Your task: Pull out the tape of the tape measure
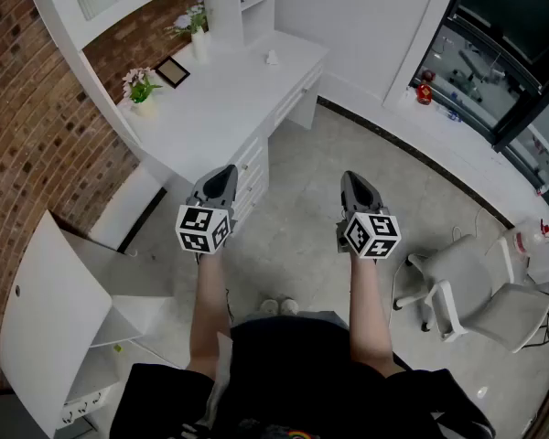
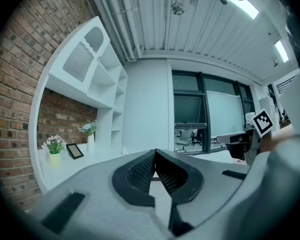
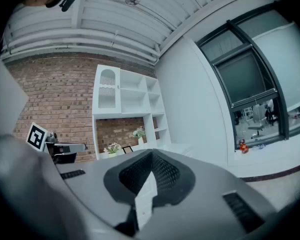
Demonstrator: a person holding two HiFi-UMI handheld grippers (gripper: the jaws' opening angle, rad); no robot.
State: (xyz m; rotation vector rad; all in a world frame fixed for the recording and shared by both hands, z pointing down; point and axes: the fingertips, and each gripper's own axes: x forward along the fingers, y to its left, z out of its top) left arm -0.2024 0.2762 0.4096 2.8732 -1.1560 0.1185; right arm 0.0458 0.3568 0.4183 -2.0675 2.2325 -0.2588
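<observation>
Head view is showing left hand-held gripper [image 1: 223, 179] and right hand-held gripper [image 1: 356, 186] pressed together, empty, before the long white counter [image 1: 229, 94]. No tape measure is showing, so I think locating it is coming first.

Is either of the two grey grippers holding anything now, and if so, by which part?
Nothing is held. The grey left gripper and the grey right gripper both have their jaws closed together, with nothing between them.

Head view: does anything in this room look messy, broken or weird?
Nothing looks spilled or broken. The white cabinet door at the lower left stands wide open, showing its shelves. No tape measure is in sight, and the left gripper and right gripper are both shut on nothing.
</observation>
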